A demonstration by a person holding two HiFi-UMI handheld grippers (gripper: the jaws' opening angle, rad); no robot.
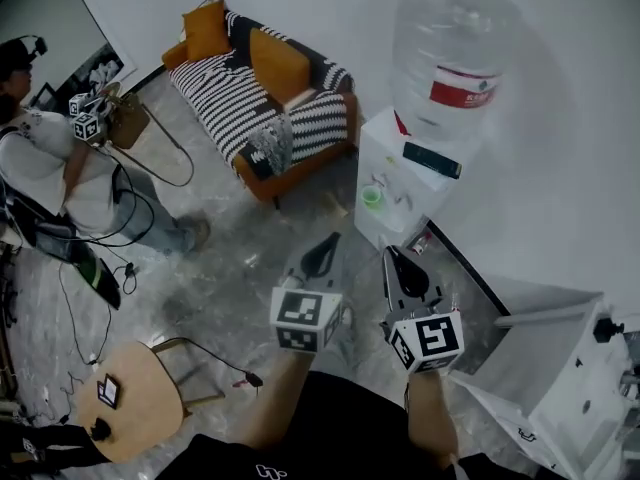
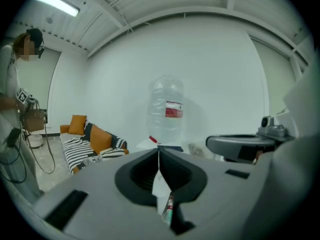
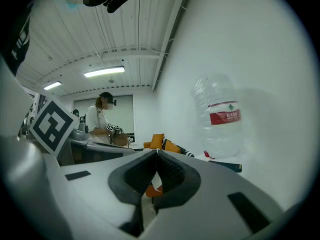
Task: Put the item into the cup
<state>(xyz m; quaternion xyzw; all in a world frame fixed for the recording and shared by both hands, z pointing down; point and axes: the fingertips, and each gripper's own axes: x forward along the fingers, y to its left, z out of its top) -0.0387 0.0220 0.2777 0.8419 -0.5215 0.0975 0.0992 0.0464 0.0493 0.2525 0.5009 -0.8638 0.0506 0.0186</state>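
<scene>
Left gripper (image 1: pixel 322 253) and right gripper (image 1: pixel 398 268), jaws together, empty; one should open before nearing the small green cup (image 1: pixel 372 196) (on white water dispenser (image 1: pixel 378 153)).

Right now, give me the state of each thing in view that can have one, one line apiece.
left gripper: fingers shut, nothing between them.
right gripper: fingers shut, nothing between them.
green cup: upright on the water dispenser, mouth up.
water bottle: upside down, seated on top of the water dispenser.
</scene>
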